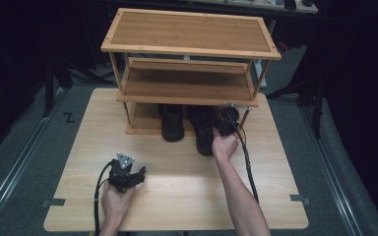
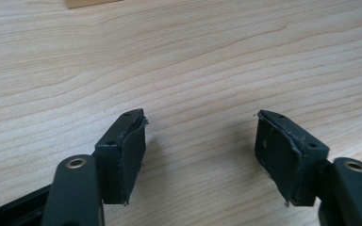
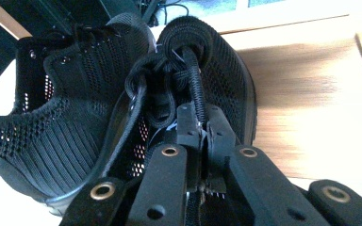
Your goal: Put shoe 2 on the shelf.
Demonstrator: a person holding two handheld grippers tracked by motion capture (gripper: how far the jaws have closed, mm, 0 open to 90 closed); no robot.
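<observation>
Two black mesh shoes stand at the bottom tier of a bamboo rack (image 1: 187, 49). The left shoe (image 1: 172, 125) sits half under the shelf, and the right shoe (image 1: 204, 137) sticks out further onto the table. My right gripper (image 1: 225, 125) is at the top of the right shoe. In the right gripper view this gripper (image 3: 201, 127) is shut on a black lace (image 3: 195, 89) of that shoe (image 3: 226, 66), with the other shoe (image 3: 37, 117) beside it. My left gripper (image 1: 135, 174) hovers low over the table's front left, open (image 2: 200, 141), nothing between its fingers.
The rack has three tiers; its top and middle shelf (image 1: 187, 86) are bare. The light wooden table (image 1: 177, 196) lies under both hands. A cable (image 1: 248, 167) trails from the right gripper along the forearm. Dark floor and stands surround the table.
</observation>
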